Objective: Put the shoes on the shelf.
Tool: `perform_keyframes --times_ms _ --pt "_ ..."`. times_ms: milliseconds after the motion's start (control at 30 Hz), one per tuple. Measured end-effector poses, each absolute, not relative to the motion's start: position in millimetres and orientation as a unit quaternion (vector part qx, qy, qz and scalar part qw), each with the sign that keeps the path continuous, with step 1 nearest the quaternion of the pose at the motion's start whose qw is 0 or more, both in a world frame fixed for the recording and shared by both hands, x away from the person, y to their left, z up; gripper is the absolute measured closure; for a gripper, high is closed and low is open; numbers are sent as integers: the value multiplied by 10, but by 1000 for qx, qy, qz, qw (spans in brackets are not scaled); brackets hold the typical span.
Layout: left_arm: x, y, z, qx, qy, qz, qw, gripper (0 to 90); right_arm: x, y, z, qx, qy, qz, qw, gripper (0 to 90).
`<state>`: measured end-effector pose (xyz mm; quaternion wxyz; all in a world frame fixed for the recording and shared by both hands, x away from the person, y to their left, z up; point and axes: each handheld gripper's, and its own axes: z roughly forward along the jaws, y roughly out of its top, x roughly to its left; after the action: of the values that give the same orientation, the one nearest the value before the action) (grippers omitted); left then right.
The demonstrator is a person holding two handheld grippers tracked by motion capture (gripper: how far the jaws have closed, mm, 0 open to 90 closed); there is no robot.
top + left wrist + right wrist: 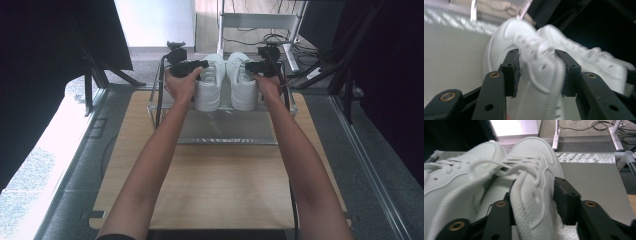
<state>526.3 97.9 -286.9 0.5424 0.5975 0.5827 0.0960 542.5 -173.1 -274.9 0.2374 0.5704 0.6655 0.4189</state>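
Note:
Two white lace-up sneakers stand side by side on a clear tray (225, 132) at the far end of the table, toes pointing away. My left gripper (202, 64) is at the outer side of the left sneaker (209, 85). In the left gripper view its jaws (540, 66) straddle that sneaker's blurred collar (534, 50) with a gap at the pads, so it is open. My right gripper (248, 66) is at the right sneaker (243, 85). Its jaws (535, 188) stand either side of the sneaker's padded side wall (529, 202), one inside the opening, open.
The tray has a shiny grey floor (589, 177) and thin metal posts at its corners. Bare wooden tabletop (220, 185) lies between the tray and the person. Both forearms reach across it. Dark frames and white stand legs (292, 55) are behind the tray.

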Motion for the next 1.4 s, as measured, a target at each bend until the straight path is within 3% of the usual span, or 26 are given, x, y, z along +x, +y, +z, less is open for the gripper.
perform_keyframes --times_ms 67,200,267,433,700,800,1033,1400 --pt "5219 1048 -2742 594 558 85 573 531 5356 -1745 -2680 567 658 426 253 512" --pt "5132 1097 -2651 606 538 100 578 482 5193 -1769 -2556 544 656 453 263 489" --pt "5046 1114 -2614 614 521 120 581 474 5156 -1784 -2538 539 657 456 264 488" --pt "4825 1137 -2605 630 489 113 593 483 4931 -1879 -2489 520 658 482 254 474" --pt "4519 1294 -2612 644 464 117 597 427 4692 -2035 -2497 494 670 493 253 477" --pt "4423 1398 -2649 646 465 116 594 467 4617 -2094 -2517 483 680 492 249 487" --pt "4296 1650 -2848 653 477 107 579 657 4491 -2213 -2645 475 695 484 239 520" --pt "4291 1586 -3243 673 498 86 540 809 4464 -2292 -2992 470 707 477 225 714"
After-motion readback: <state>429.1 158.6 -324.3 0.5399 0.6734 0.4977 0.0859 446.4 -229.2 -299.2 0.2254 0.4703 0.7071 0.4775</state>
